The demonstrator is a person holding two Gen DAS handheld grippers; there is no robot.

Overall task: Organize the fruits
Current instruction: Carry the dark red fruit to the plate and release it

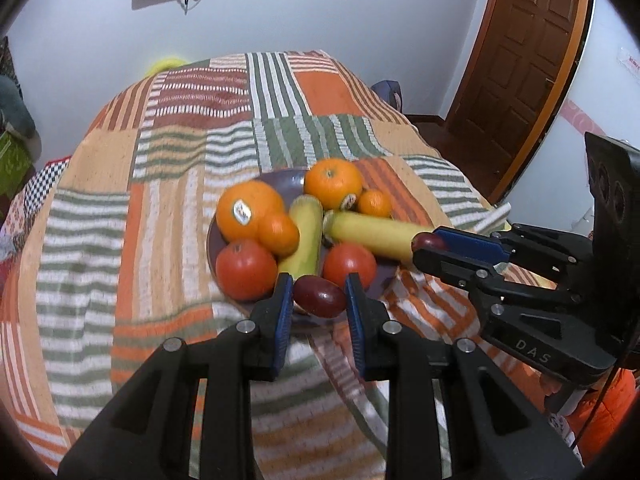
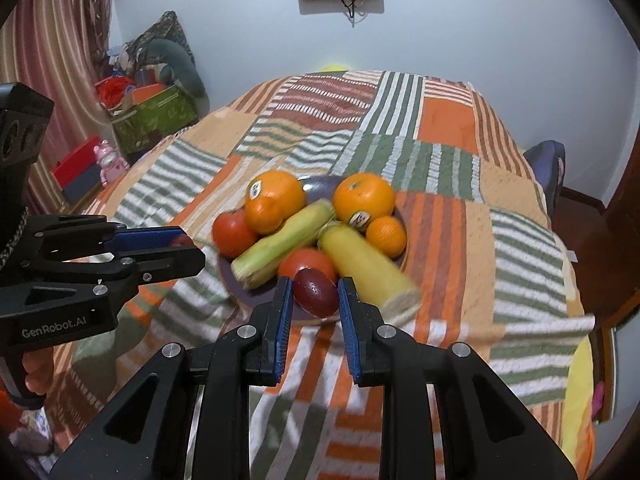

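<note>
A purple plate [image 1: 286,182] [image 2: 316,184] on the striped cloth holds two large oranges [image 1: 250,210] [image 2: 364,200], two small oranges [image 1: 374,203], two tomatoes [image 1: 246,268] [image 2: 306,264] and two corn cobs [image 1: 374,234] [image 2: 286,236]. My left gripper [image 1: 319,294] is shut on a dark red plum [image 1: 320,296] above the plate's near rim. My right gripper [image 2: 314,294] is shut on another dark red plum [image 2: 316,292], also by the near rim. Each gripper shows in the other's view [image 1: 432,246] [image 2: 180,242] with a plum between its fingers.
The patchwork cloth [image 1: 160,200] covers a round table. A wooden door [image 1: 520,60] is at the right. A green box [image 2: 156,116], red boxes and a pink toy [image 2: 108,162] stand on the floor at the left. A blue chair [image 2: 546,168] is behind the table.
</note>
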